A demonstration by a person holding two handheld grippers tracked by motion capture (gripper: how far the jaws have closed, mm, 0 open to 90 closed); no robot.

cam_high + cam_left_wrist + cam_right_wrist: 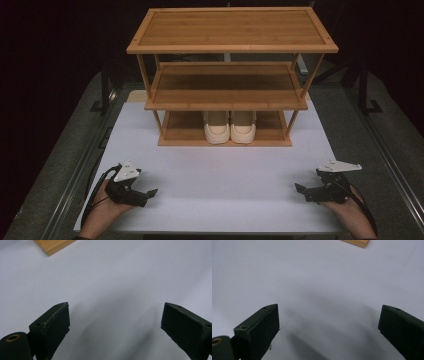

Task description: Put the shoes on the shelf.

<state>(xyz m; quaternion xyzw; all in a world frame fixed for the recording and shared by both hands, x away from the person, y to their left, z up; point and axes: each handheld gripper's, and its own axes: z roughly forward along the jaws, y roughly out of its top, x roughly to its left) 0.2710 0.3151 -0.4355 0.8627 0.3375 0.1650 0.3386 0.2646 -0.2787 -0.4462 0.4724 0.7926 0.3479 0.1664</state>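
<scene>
Rested wide open and empty near the table's front edge: left gripper [150, 192], right gripper [299, 189]. Tucked side by side on the rack's [225, 141] bottom shelf: cream shoes [230, 127]. Likely hazard: middle shelf clipped when reaching in.

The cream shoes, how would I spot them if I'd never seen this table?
Look for the three-tier bamboo shoe rack at the far end of the white table. On its bottom shelf, near the middle, stands the pair of cream slip-on shoes, side by side, toes toward you. The upper shelves are bare.
</scene>
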